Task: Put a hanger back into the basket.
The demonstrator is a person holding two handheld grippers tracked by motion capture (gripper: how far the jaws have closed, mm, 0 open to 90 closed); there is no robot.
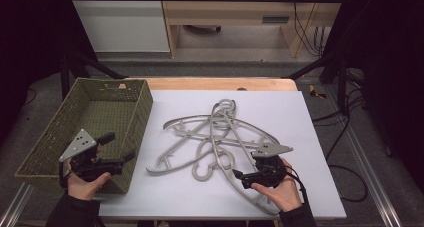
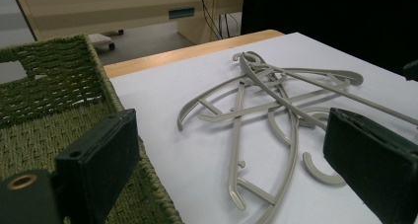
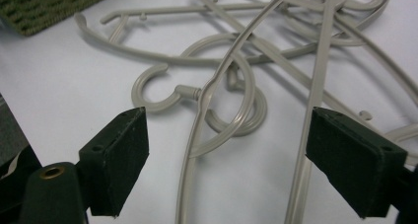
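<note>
Tools both wide open, nothing held; hangers tangled mid-table.

Right tool (image 1: 239, 176) sits at approx 5 o'clock of the table (image 1: 320, 187), jaws spread wide w/ two arms of the grey hanger pile (image 1: 220, 137) running between them, not gripped. Left tool (image 1: 119, 148) hovers at 8 o'clock over the near-right corner of the green woven basket (image 1: 47, 137), jaws also wide, pointed toward the pile. Hangers lie flat on the white sheet, hooks and arms interlocked, approx 3 o'clock from the basket, well apart from it. Risk, as a guess: closing on one arm and lifting could drag the whole tangle, since hooks loop thru neighbours; thin curved plastic could also slip or twist in the jaws.
</note>
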